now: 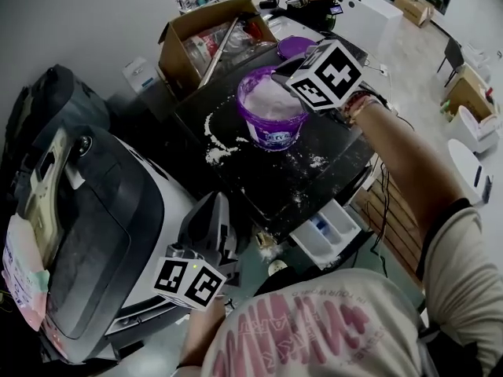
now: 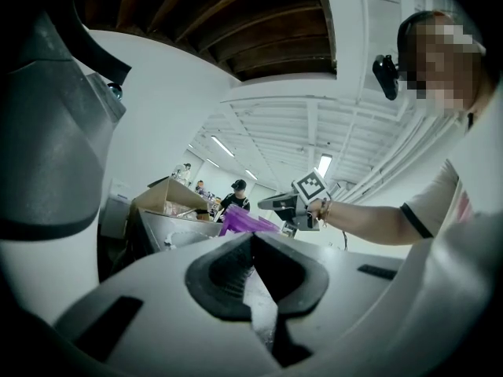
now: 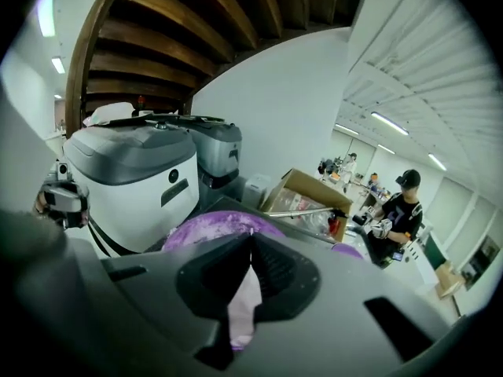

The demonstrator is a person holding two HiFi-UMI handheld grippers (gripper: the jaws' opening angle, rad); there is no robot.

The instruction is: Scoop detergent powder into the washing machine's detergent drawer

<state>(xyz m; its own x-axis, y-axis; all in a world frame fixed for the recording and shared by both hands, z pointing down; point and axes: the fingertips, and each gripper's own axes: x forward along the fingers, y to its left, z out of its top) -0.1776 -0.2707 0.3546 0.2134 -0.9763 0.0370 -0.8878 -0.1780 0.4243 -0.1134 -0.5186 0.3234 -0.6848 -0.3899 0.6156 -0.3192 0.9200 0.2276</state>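
Right tool (image 1: 277, 75) pressed together over the purple powder tub (image 1: 273, 129); left tool (image 1: 214, 201) pressed together too, beside the washing machine (image 1: 102, 218).

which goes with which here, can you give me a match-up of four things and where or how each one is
Things:
1. detergent tub
2. detergent drawer
3. cardboard box
4. right gripper

Place or state:
a. white, pulled out, nearer the person than the tub
b. flaps open, behind the tub
c. purple, open, holding white powder
d. jaws together, over the tub

Pairs: 1-c, 2-a, 3-b, 4-d
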